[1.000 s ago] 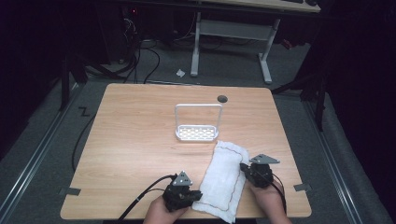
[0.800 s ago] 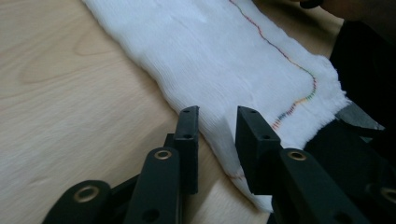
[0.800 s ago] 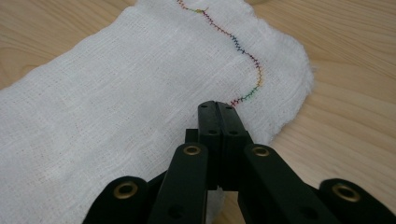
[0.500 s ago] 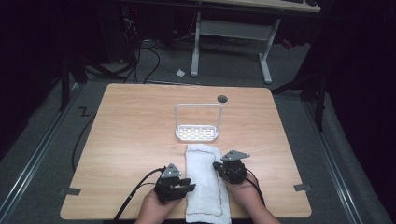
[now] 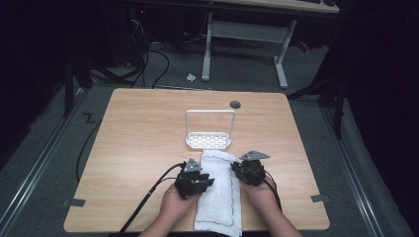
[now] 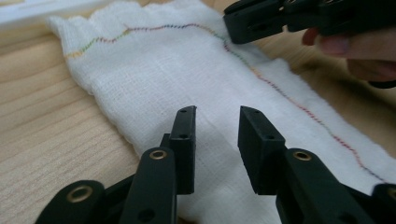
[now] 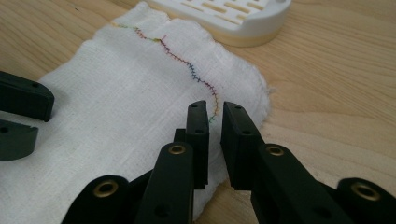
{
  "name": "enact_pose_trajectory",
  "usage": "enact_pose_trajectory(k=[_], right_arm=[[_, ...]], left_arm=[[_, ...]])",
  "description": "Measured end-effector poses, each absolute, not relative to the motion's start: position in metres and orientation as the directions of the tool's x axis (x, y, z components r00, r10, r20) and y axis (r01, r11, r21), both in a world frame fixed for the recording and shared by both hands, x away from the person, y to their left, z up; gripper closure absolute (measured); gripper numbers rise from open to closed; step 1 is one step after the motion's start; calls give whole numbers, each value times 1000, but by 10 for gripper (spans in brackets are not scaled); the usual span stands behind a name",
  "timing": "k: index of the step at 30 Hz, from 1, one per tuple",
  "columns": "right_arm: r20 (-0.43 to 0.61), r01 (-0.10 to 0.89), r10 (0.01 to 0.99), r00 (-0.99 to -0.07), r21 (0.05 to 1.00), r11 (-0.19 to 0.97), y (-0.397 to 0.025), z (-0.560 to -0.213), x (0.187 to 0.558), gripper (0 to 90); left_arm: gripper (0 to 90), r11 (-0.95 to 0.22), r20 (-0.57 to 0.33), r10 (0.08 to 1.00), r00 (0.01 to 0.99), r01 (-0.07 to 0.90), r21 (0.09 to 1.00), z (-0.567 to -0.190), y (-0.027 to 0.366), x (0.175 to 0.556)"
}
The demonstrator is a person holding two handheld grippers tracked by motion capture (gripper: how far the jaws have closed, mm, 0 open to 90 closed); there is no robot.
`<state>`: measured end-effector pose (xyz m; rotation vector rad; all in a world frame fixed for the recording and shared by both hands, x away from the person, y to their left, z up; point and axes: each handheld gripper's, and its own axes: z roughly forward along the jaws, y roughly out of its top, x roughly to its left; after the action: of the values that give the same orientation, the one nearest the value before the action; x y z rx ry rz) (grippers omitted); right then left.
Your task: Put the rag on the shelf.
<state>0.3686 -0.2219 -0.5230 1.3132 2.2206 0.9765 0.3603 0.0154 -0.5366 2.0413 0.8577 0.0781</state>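
Over the last second the white gauze cloth (image 5: 218,192) has gone from lying slantwise, its far end toward 1 o'clock, to lying straight, running 12 to 6 with its near end hanging over the table (image 5: 138,148) edge; both hands have drawn inward with it, from the cloth's outer sides to flanking its middle. I judge the squaring-up is about done and a fold or a fresh grasp comes next. The left gripper (image 6: 215,123) sits at the cloth's 9 o'clock edge, jaws parted by a moderate gap, hovering over or resting on the weave (image 6: 154,70) but pinching nothing. The right gripper (image 7: 215,116) is at the 3 o'clock edge, jaws narrowed to a slim slit over the coloured stitched hem (image 7: 196,77); no fold of cloth rises between them, so it seems to hold nothing, though whether the tips touch the fabric I cannot tell. The white slotted rack (image 5: 209,140) stands at 12 o'clock, touching or just beside the cloth's far end.
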Motion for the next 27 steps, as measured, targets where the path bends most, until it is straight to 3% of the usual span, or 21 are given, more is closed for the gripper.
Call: enact_pose_trajectory(k=[5, 14, 17, 20, 27], right_arm=[[19, 602, 849, -528, 714, 358, -217, -527, 361, 822], [28, 566, 801, -599, 722, 398, -207, -529, 331, 812], [75, 572, 802, -592, 740, 353, -208, -529, 328, 723], [37, 534, 815, -579, 772, 345, -214, -522, 323, 723], [69, 557, 830, -553, 771, 308, -226, -523, 323, 724]], left_arm=[[707, -411, -226, 585, 779, 525, 746, -534, 19, 345], [703, -406, -260, 549, 795, 525, 748, -536, 41, 311], [671, -381, -267, 565, 781, 534, 755, -533, 50, 317], [631, -339, -269, 609, 746, 551, 762, -531, 57, 333], [502, -251, -289, 700, 654, 603, 757, -535, 62, 373]])
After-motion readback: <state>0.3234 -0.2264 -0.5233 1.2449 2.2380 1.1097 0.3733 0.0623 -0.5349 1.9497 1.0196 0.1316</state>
